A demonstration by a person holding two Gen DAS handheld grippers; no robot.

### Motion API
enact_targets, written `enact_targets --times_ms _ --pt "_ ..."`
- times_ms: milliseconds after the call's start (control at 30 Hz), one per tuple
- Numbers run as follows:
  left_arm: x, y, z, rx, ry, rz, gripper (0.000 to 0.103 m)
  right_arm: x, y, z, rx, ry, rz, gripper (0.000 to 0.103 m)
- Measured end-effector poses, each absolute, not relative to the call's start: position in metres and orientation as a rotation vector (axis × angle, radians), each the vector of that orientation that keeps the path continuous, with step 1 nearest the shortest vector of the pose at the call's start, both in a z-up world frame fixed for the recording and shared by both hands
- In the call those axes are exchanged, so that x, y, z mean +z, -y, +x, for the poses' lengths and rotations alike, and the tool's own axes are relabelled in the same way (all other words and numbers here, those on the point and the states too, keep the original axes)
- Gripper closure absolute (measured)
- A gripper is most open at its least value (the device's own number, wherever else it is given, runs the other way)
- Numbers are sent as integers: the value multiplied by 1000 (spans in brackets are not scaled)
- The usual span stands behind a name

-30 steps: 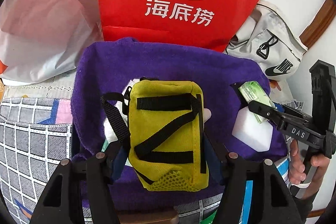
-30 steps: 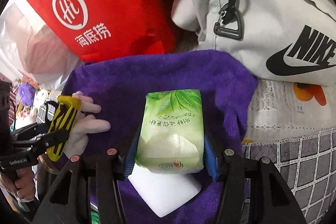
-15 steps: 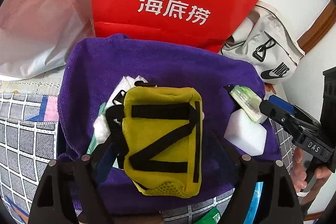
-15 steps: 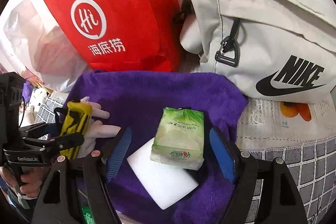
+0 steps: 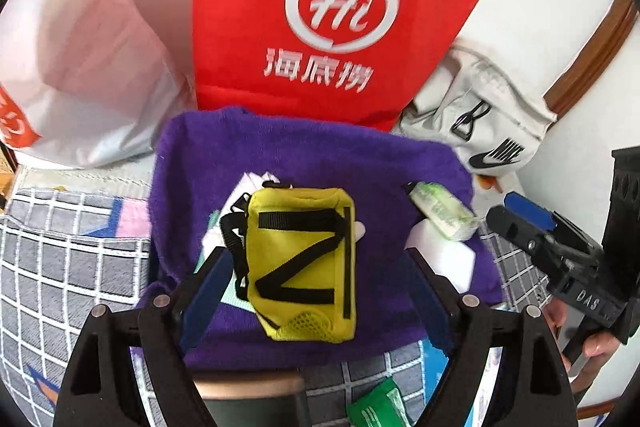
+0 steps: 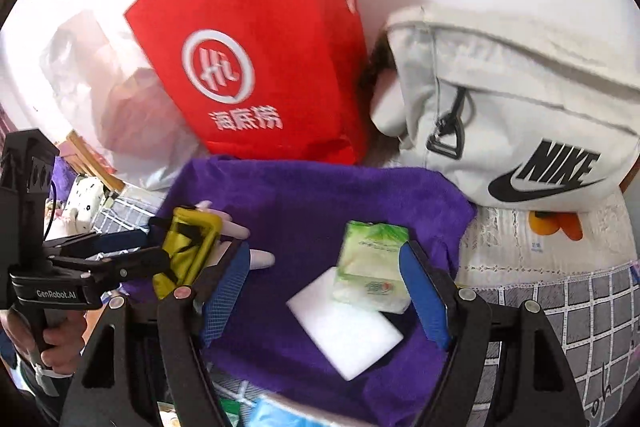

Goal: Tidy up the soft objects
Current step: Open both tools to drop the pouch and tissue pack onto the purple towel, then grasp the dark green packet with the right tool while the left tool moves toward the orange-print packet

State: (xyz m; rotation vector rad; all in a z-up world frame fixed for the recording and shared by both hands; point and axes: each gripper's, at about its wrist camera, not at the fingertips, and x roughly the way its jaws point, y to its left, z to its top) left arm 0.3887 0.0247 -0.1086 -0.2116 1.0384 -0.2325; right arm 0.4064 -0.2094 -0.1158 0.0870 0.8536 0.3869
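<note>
Left gripper (image 5: 316, 279) and right gripper (image 6: 324, 291) have just been opening; both hold nothing. Yellow fabric pouch (image 5: 302, 263) and green tissue pack (image 6: 374, 263) rest on the purple towel (image 6: 320, 195). Risk: the tissue pack, perched on the white foam block (image 6: 344, 327), may slide off.

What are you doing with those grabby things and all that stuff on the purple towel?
A person is tidying soft things onto the purple towel with a claw in each hand. The left claw has just been opening and now stands open around the yellow pouch, which lies on the towel. The right claw has just been opening too, leaving the green tissue pack resting partly on a white sponge.
</note>
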Motion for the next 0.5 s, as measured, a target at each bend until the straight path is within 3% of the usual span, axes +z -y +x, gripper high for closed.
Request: enact_targets --times_ms 333,500 --pt "-65 -47 323 -216 -921 -228 19 -103 186 308 444 -833 11 27" --pt "-65 -64 287 -198 -920 -233 19 -127 169 255 454 -915 -12 47"
